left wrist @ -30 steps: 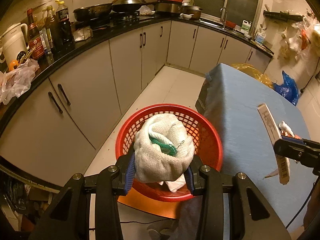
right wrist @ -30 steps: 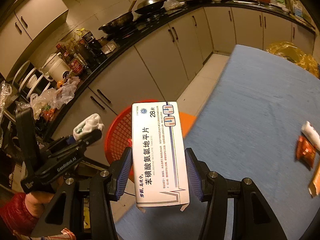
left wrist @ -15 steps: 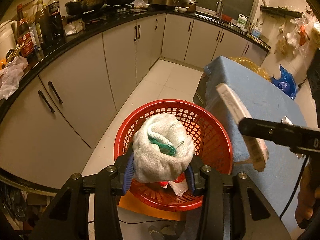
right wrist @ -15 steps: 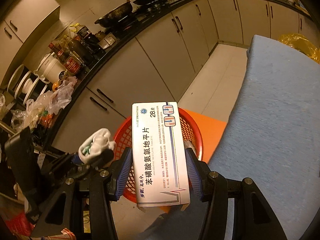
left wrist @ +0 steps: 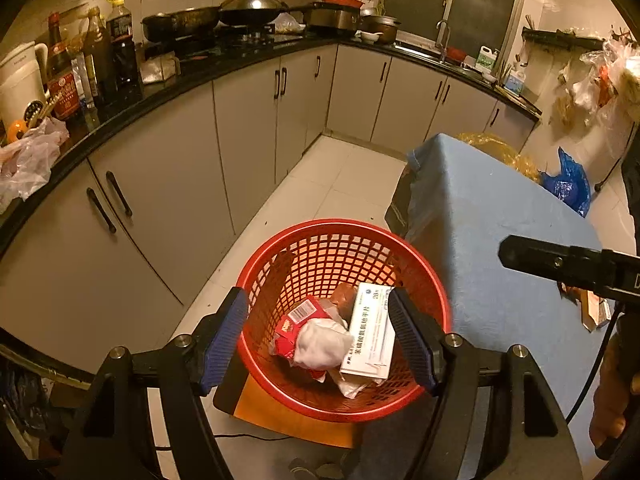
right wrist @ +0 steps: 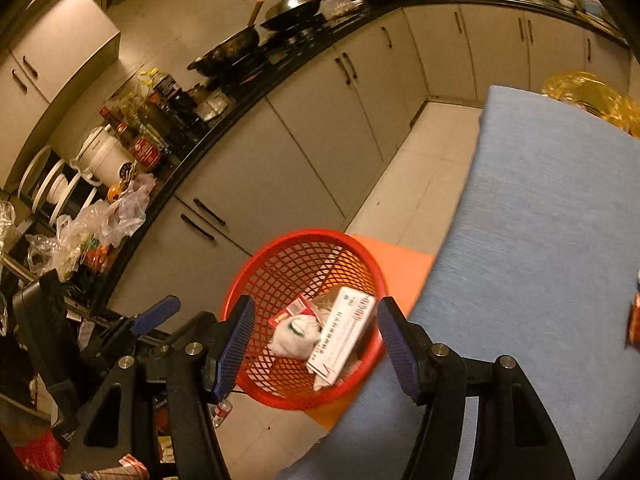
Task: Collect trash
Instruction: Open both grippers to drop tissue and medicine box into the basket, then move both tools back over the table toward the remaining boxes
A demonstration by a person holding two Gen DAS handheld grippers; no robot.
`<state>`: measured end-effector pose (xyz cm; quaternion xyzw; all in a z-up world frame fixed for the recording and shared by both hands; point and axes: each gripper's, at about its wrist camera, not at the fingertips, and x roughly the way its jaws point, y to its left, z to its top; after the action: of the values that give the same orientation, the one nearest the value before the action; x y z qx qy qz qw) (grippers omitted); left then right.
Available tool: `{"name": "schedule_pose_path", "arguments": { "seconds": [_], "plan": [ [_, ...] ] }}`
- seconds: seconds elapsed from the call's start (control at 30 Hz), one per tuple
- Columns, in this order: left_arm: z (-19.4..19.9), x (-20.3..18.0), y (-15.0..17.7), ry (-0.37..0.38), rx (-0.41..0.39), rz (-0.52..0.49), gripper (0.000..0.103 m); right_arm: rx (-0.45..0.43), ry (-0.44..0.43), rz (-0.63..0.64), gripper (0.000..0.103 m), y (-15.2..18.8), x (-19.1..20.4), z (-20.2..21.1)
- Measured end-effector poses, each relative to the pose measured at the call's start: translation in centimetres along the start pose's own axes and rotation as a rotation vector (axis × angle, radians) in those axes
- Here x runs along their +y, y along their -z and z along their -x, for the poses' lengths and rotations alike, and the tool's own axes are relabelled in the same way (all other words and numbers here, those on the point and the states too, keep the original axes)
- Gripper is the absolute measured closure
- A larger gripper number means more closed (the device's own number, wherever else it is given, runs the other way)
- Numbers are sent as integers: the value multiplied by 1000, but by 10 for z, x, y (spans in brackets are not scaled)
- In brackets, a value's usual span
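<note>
A red mesh basket (left wrist: 434, 304) (right wrist: 280, 268) stands on the floor beside the blue table (left wrist: 492, 216) (right wrist: 540, 220). In it lie a white medicine box (left wrist: 370, 332) (right wrist: 340, 334), a white balled sock (left wrist: 320, 342) (right wrist: 294, 336) and a red packet (left wrist: 298, 318) (right wrist: 290, 312). My left gripper (left wrist: 318, 338) is open and empty above the basket. My right gripper (right wrist: 314, 344) is open and empty above the basket too. The left gripper also shows in the right wrist view (right wrist: 156, 314).
Grey cabinets (left wrist: 248, 136) under a black counter with bottles and pans run along the left. Wrappers lie at the table's right edge (left wrist: 592, 308) (right wrist: 634, 320). An orange stool (right wrist: 400, 264) sits under the basket. A yellow bag (right wrist: 588, 96) lies at the table's far end.
Both grippers opened. The sock dropped from the left gripper and the medicine box from the right gripper into the basket.
</note>
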<state>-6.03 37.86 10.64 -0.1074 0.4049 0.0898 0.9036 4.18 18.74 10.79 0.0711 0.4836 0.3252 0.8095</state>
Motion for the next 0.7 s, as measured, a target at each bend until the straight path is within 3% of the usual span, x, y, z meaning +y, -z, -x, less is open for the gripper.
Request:
{"name": "schedule_pose_path", "arguments": {
  "seconds": [0.37,0.7],
  "plan": [
    [11,-63,15,39,9,-94,32,-35,80,-40,29,39,-44,53],
    [20,-145,30,120,22,-211,32,-90,176,-152,29,78,-119,121]
  ]
}}
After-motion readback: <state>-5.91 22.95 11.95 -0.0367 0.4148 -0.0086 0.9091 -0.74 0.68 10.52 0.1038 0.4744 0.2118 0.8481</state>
